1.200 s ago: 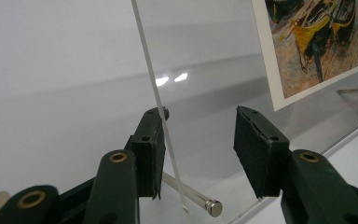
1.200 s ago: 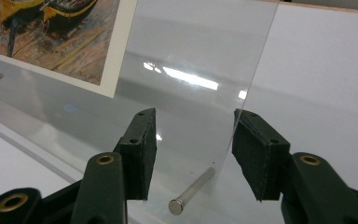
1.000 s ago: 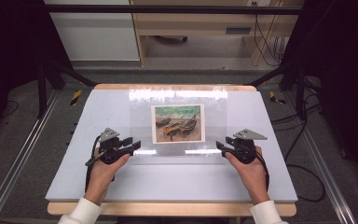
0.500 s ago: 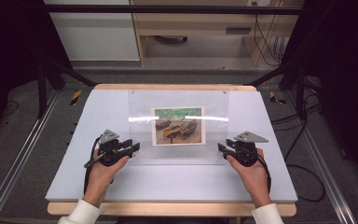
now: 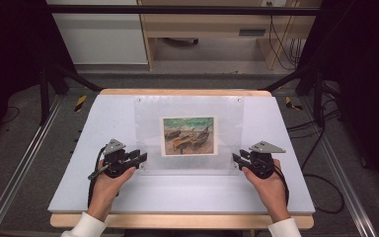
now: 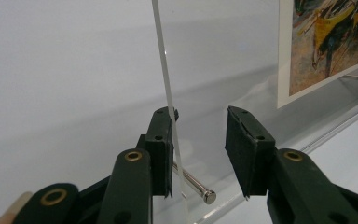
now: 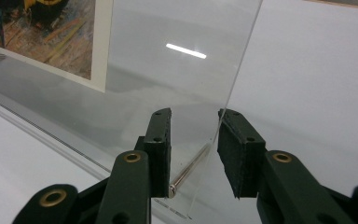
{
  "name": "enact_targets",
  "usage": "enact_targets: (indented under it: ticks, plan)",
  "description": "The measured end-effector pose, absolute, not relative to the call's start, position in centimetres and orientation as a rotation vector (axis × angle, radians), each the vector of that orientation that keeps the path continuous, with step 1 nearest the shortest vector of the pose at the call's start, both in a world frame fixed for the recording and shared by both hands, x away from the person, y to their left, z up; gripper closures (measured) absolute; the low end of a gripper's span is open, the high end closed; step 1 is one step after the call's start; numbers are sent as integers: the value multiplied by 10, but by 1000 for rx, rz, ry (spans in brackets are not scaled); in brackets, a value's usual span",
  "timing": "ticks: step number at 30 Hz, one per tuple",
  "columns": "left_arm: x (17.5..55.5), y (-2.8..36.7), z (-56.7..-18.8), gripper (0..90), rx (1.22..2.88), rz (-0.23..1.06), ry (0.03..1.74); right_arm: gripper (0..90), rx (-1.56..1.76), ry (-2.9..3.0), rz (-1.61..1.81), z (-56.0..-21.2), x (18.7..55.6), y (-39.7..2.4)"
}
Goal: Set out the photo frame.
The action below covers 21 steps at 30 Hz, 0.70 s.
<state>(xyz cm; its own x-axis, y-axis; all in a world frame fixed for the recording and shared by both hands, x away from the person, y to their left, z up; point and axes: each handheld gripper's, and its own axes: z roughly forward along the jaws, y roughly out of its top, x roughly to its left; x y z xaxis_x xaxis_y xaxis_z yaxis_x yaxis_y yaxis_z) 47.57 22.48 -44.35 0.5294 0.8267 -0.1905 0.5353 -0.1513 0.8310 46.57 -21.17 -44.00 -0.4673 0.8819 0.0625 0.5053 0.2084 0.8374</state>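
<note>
1. Our left gripper (image 5: 140, 158) jaws, just closing, straddle the acrylic frame (image 5: 188, 133)'s left edge; one pad touches, the other stands off.
2. Our right gripper (image 5: 237, 159) jaws, likewise closing, bracket its right edge, not yet pinching.
3. The frame stands centred on the white table (image 5: 177, 192), with bare room around it.

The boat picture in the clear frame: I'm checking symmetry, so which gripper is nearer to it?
Left, slightly. The left gripper is at the acrylic frame's lower left edge; the right gripper is at its lower right edge, a little farther from the picture.
</note>
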Motion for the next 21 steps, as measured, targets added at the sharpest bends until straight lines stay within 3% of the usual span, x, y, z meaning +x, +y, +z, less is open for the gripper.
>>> enact_targets:
  ticks: [21]
  plan:
    - [467,224,-445,625,1859,411,1111,694,1264,2078,1150,-442,458,-214]
